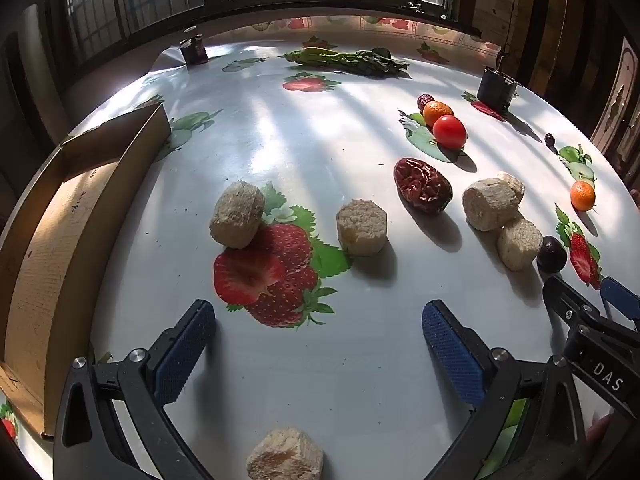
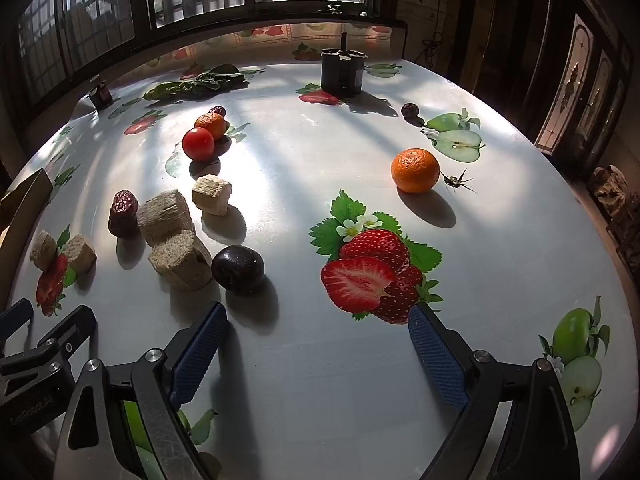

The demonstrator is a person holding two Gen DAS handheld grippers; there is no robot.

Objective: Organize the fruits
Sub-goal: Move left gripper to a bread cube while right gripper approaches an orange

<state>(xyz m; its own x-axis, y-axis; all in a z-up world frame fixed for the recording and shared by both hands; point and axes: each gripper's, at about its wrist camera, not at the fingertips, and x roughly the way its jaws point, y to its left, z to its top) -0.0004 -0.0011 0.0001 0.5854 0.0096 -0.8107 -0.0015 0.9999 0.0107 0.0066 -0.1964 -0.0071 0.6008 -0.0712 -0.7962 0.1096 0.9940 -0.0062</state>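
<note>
Right gripper (image 2: 314, 334): spread, empty | dark plum (image 2: 237, 268): just ahead, left of centre; shift left, straddle before closing | mandarin (image 2: 415, 170): farther ahead-right | left gripper (image 1: 319, 330): spread, empty | cardboard box (image 1: 52, 236): far left.

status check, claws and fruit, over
Left claw open, empty. Right claw open, empty. Dark plum nearest right claw, loose on table. Beige blocks crowd its left side.
</note>
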